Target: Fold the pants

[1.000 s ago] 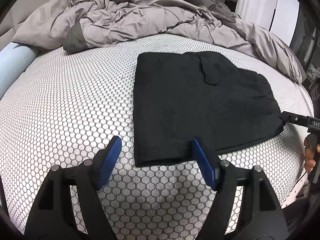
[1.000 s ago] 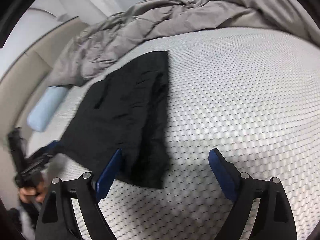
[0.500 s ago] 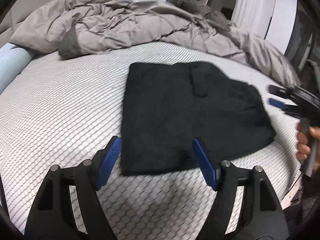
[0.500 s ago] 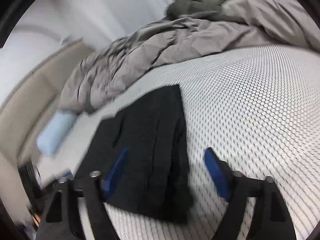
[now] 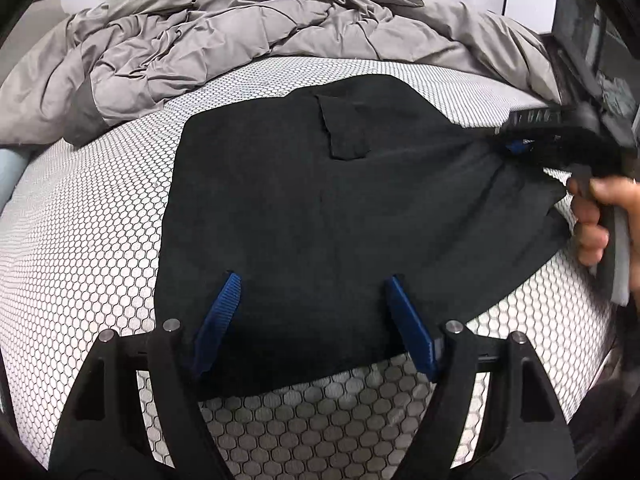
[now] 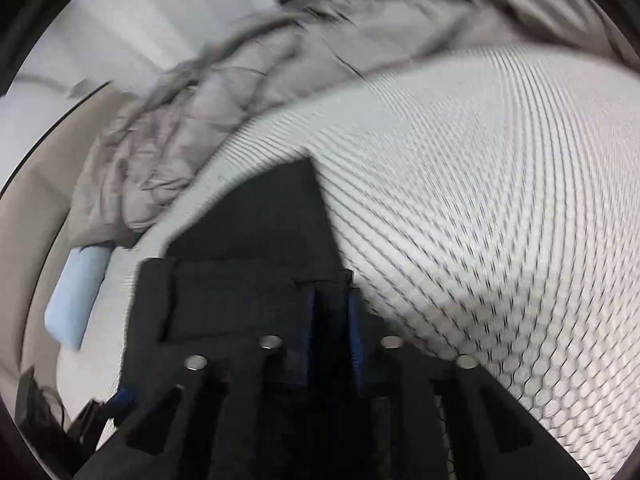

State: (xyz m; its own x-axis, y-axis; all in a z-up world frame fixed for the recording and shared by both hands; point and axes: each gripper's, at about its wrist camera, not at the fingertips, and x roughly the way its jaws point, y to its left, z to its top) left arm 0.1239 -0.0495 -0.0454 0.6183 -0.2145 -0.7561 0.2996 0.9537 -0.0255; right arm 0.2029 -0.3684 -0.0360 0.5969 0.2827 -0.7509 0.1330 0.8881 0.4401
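The black pants (image 5: 320,208) lie folded on the white honeycomb-patterned bed; they also show, blurred, in the right wrist view (image 6: 256,232). My left gripper (image 5: 312,284) is open, its blue pads straddling the near edge of the pants just above the cloth. My right gripper (image 6: 330,308) is shut on the pants' edge, with black fabric bunched between its blue pads. In the left wrist view the right gripper (image 5: 520,146) pinches the pants' right corner and lifts it slightly, a hand (image 5: 596,224) on its handle.
A rumpled grey duvet (image 5: 248,40) is heaped along the far side of the bed. A light blue pillow (image 6: 76,292) lies at the left edge. The mattress edge (image 5: 592,340) drops off on the right.
My right gripper moved onto the pants' right corner and closed on it, lifting the cloth a little. My left gripper moved forward over the pants' near edge, still open.
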